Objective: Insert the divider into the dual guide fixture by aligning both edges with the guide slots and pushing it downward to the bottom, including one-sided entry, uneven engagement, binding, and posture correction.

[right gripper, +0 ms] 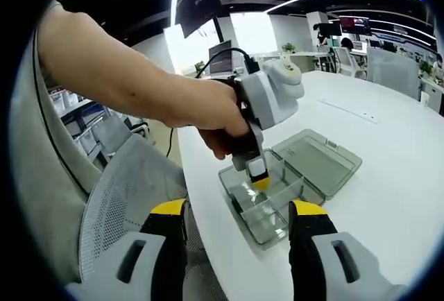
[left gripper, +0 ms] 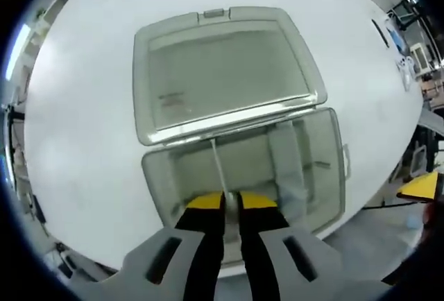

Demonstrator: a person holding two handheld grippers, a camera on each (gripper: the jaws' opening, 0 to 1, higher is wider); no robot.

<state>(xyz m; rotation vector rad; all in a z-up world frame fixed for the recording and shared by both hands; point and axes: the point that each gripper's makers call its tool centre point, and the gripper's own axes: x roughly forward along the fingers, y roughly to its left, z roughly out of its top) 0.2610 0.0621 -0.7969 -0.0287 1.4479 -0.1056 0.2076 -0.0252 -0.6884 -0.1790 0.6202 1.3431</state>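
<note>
Now, near to far:
Left tool [left gripper: 231, 200]: its yellow-tipped jaws are pressed together on the top edge of the divider [left gripper: 218, 166], right over the box. In the right gripper view the left tool [right gripper: 258, 174] is seen pointing down into the box, held by a hand [right gripper: 215, 124].
Right tool [right gripper: 238, 214]: its jaws are spread wide with nothing between them. It is kept back at the table edge, well apart from the box.
Divider: a thin clear sheet, seen edge-on as a pale line in the left gripper view. It is stood upright in the box, and its long side is run away from the tool toward the hinge. How deep it is sunk cannot be told.
Box [left gripper: 326, 176]: a clear plastic tray with small walls inside, used as the guide fixture. It is set on the white table [left gripper: 90, 134], near the edge.
Lid [left gripper: 225, 72]: it is folded open and laid flat on the table past the tray, joined to it at the hinge.
Key thing for the next push: the divider is straight below the left tool, so the push is likely to be made straight down. Both ends should be kept level in the slots, or one end may get stuck.
Nearer tool: the left one, by far.
</note>
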